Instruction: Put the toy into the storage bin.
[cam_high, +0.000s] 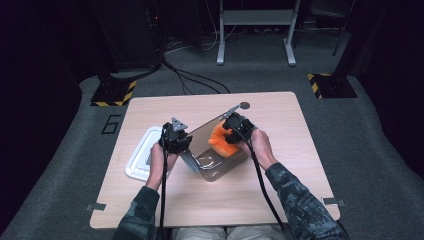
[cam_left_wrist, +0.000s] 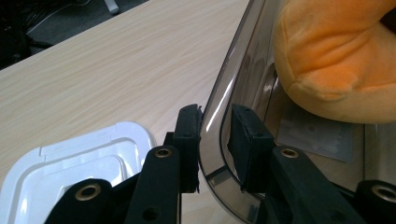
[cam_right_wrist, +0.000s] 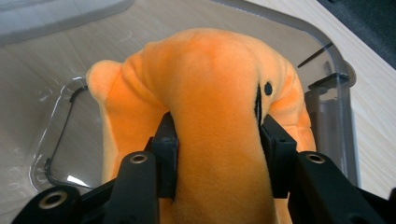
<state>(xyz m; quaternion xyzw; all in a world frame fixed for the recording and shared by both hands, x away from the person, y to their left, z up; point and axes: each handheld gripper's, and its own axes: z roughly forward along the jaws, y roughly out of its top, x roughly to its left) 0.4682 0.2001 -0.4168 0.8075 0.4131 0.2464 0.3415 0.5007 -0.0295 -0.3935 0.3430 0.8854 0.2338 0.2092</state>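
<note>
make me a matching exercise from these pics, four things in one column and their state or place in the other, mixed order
Things:
1. plush toy
2. clear bin
3. white lid
4. left gripper

States or places:
A. flat on the table, left of the bin
B. jaws astride the bin's wall
C. tilted, orange toy inside it
D. squeezed in the right gripper

Pairs: 1-D, 2-C, 3-A, 4-B

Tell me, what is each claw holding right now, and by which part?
The right claw squeezes the orange plush toy around its middle. The left claw straddles the clear container's wall near a corner.
</note>
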